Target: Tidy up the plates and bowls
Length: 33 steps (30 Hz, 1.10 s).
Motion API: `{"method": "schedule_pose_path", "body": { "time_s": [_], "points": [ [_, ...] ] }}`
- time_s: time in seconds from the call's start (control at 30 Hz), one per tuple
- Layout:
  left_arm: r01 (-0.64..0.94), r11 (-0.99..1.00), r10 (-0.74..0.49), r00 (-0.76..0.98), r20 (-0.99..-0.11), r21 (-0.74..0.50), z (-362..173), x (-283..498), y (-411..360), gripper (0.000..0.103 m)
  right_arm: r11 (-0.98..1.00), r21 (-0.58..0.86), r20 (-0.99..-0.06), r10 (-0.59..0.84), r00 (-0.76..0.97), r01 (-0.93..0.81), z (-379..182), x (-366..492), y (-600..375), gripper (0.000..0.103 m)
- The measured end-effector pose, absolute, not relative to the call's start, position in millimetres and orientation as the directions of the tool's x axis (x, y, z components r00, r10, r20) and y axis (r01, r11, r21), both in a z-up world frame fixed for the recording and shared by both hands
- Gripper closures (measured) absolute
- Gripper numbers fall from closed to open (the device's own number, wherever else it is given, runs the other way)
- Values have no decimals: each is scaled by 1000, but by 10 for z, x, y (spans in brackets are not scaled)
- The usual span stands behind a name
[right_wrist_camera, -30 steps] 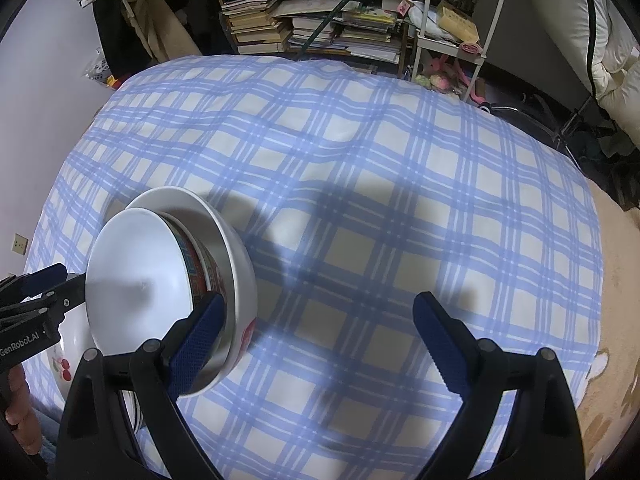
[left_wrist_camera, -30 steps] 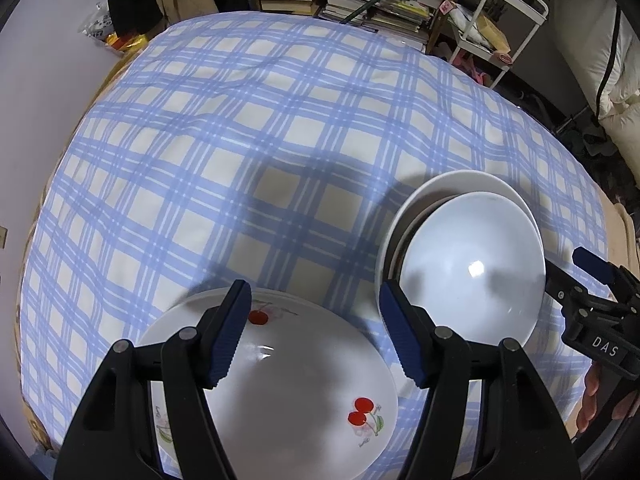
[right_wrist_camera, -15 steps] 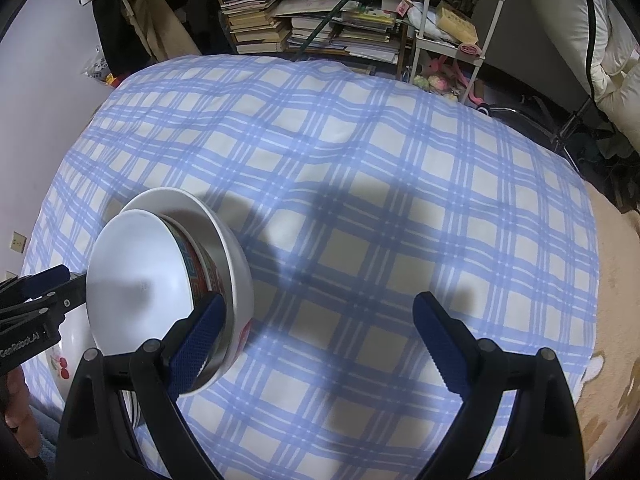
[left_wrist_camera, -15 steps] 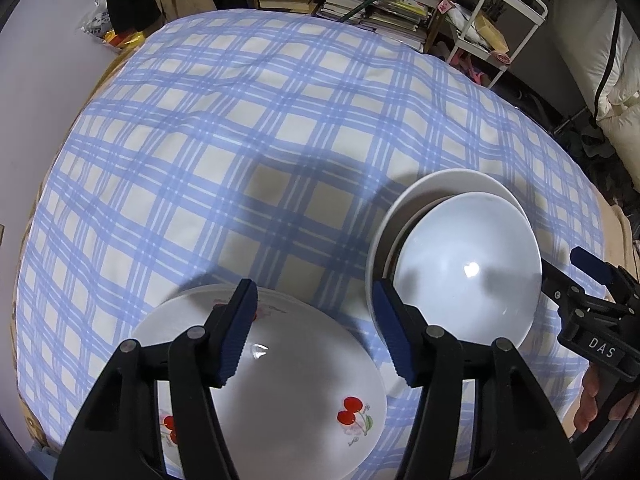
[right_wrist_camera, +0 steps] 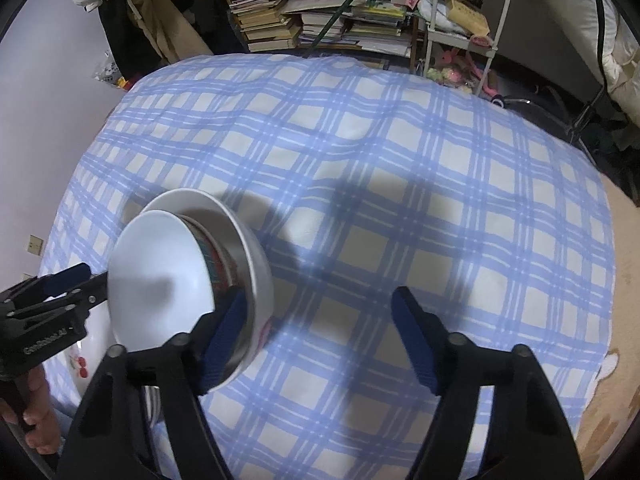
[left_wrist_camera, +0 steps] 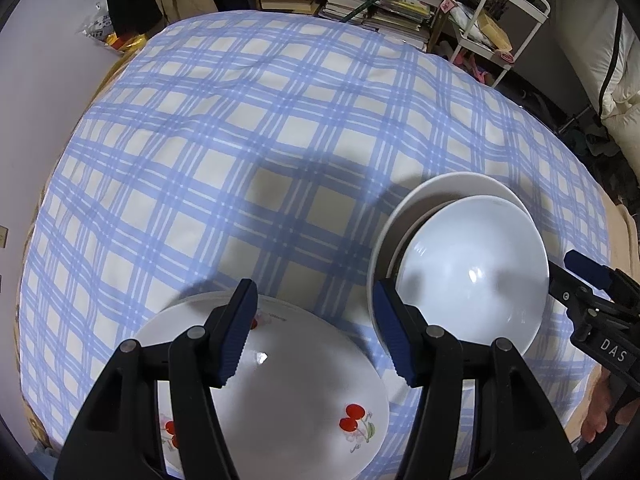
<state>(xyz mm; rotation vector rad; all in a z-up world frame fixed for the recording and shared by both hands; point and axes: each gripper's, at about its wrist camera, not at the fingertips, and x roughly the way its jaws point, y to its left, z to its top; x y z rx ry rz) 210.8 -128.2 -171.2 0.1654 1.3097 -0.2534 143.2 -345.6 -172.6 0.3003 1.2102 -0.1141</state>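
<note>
A stack of white bowls stands at the near right of the checked cloth; the top bowl has a red patterned outside. White plates with cherry prints lie stacked at the near left edge. My left gripper is open and empty above the plates' far rim. My right gripper is open and empty, with its left finger beside the bowl stack. The plates show only as a sliver in the right wrist view.
The blue checked cloth covers the table. Behind it stand stacked books, a white wire cart and hanging clothes. Bedding lies at the far right.
My left gripper has drawn back and up a little over the plates, so more of the plates and the room behind show. The right gripper and the bowls have hardly moved.
</note>
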Motion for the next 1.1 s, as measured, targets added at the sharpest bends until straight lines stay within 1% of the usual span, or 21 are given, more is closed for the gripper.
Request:
{"method": "schedule_pose_path", "body": {
  "time_s": [0.03,0.07,0.1,0.13,0.27,0.33,0.43,0.5,0.6,0.77,0.8,0.87,0.9,0.93,1.0,1.03,1.1],
  "points": [
    [277,961,-90,236,-967,-22,-1717,2113,-1289,45,953,179,-933,86,350,243,-1722,1436,-3450,40],
    [277,961,-90,236,-968,-22,-1714,2119,-1294,46,954,184,-935,95,341,238,-1721,1444,-3438,43],
    [279,960,-95,234,-967,-27,-1719,2121,-1302,50,955,182,-939,97,331,235,-1728,1458,-3429,46],
    [282,959,-101,230,-968,-33,-1723,2128,-1304,54,955,184,-941,103,322,232,-1727,1468,-3410,47],
    [287,957,-107,229,-968,-38,-1730,2145,-1333,63,962,161,-946,87,311,221,-1704,1505,-3351,48],
    [284,957,-121,218,-968,-56,-1747,2161,-1335,72,963,158,-948,86,306,217,-1696,1520,-3342,49],
    [286,955,-145,202,-968,-83,-1779,2175,-1349,82,967,146,-950,79,301,208,-1676,1529,-3311,49],
    [282,954,-165,191,-968,-107,-1807,2182,-1351,85,972,124,-952,61,299,199,-1665,1532,-3285,49],
    [266,953,-192,170,-967,-142,-1848,2203,-1339,85,972,117,-956,54,290,204,-1671,1543,-3294,49],
    [303,946,-173,169,-970,-116,-1856,2197,-1390,86,968,125,-963,66,261,217,-1682,1583,-3322,49],
    [306,945,-175,166,-970,-118,-1860,2197,-1393,88,969,122,-963,64,260,213,-1681,1585,-3316,49],
    [310,941,-191,156,-969,-135,-1866,2201,-1397,95,974,117,-962,63,265,195,-1678,1585,-3286,50],
    [312,938,-203,148,-968,-149,-1876,2199,-1405,100,975,118,-962,64,266,190,-1680,1582,-3269,54],
    [312,938,-202,149,-968,-148,-1875,2198,-1418,100,975,121,-961,68,267,187,-1682,1581,-3255,59],
    [326,936,-191,157,-969,-131,-1864,2182,-1452,100,971,145,-958,90,272,190,-1687,1579,-3216,77],
    [329,936,-188,160,-969,-127,-1862,2174,-1458,100,967,158,-956,99,275,202,-1690,1579,-3210,84],
    [326,936,-191,157,-969,-132,-1866,2176,-1444,100,950,186,-954,113,278,251,-1701,1572,-3199,89]
  ]
}}
